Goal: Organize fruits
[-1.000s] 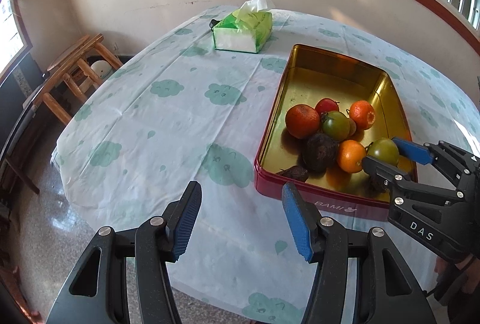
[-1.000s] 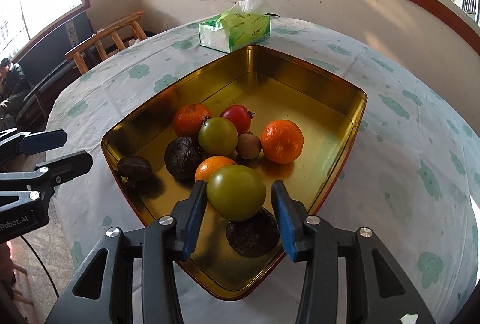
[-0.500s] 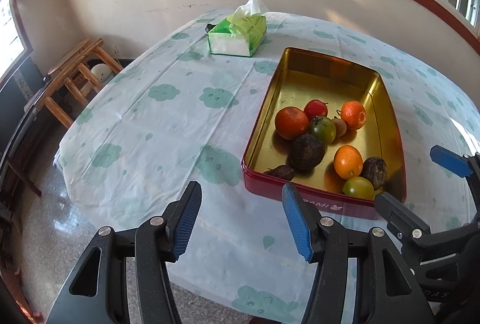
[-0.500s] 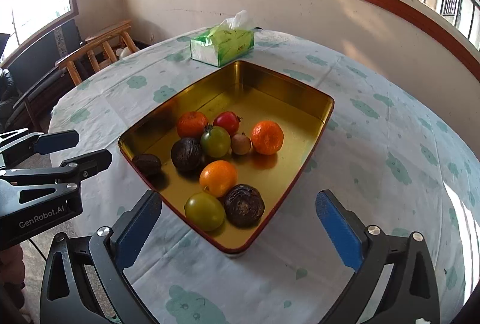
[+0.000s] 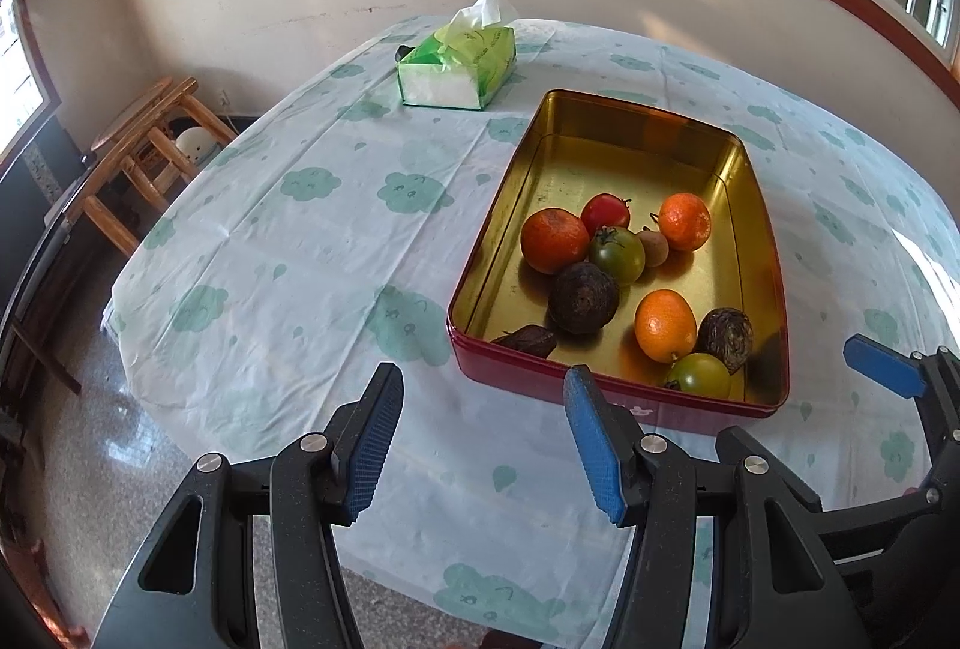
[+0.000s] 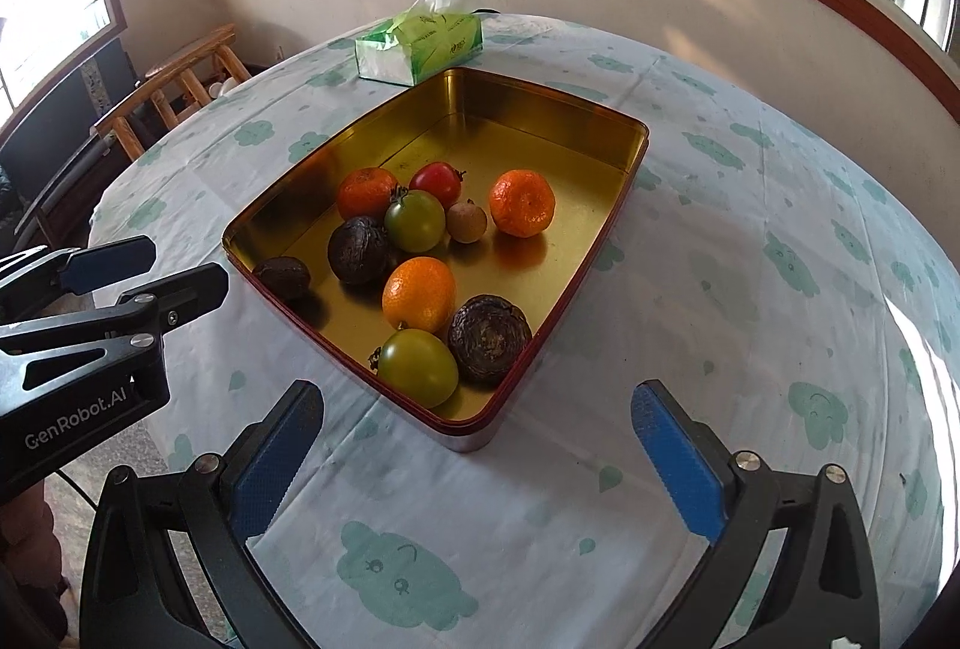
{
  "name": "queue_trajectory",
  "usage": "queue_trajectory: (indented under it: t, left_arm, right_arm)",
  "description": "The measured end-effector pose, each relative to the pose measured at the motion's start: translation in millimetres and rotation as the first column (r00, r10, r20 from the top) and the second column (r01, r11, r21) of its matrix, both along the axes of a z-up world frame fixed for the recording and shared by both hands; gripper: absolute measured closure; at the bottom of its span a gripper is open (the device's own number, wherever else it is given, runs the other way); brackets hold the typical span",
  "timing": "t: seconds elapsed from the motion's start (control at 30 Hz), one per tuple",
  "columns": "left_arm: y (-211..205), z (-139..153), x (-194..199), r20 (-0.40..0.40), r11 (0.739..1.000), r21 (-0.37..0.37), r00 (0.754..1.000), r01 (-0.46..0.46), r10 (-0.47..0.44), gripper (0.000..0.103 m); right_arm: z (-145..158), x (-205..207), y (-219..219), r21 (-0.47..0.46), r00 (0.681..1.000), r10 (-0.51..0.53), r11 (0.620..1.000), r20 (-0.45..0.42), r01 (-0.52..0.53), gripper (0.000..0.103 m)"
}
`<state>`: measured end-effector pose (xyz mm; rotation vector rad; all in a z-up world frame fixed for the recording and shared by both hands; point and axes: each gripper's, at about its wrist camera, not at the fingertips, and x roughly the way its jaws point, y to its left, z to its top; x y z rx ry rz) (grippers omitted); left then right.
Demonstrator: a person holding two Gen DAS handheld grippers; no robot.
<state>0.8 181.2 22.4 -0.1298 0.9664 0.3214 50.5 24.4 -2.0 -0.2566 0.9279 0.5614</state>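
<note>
A gold tin tray [image 6: 540, 99] with red outer walls sits on the table and holds several fruits. Among them are an orange [image 6: 522, 202], a red tomato [image 6: 436, 181] and dark wrinkled fruits. A green tomato [image 6: 418, 367] lies free in the tray's near corner, also seen as the green tomato [image 5: 699, 376] in the left wrist view. My right gripper [image 6: 477, 403] is wide open in front of that corner, holding nothing. My left gripper [image 5: 480, 385] is open and empty, left of the tray [image 5: 630, 123] near its front wall.
A green tissue box [image 5: 459, 69] stands behind the tray. The cloud-print tablecloth [image 6: 750, 241] covers the round table, whose edge drops off at the left and front. A wooden stool [image 5: 144, 138] stands on the floor to the left.
My right gripper opened wide and let go of the green tomato, which now rests in the tray's near corner. The gripper drew back from the tray. My left gripper stayed open.
</note>
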Motion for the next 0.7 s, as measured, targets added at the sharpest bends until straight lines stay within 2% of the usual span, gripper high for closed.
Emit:
queue_trajectory:
  t: [0.33, 0.7]
  left_arm:
    - [-2.6, -1.5, 0.8, -0.005, 1.000, 0.017, 1.000, -0.002, 0.002, 0.046]
    - [-5.5, 0.2, 2.3, -0.002, 1.000, 0.002, 1.000, 0.014, -0.014, 0.046]
  right_arm:
    - [-5.3, -1.0, 5.1, -0.015, 1.000, 0.012, 1.000, -0.011, -0.012, 0.001]
    - [-6.5, 0.3, 4.6, -0.016, 1.000, 0.008, 1.000, -0.013, -0.009, 0.001]
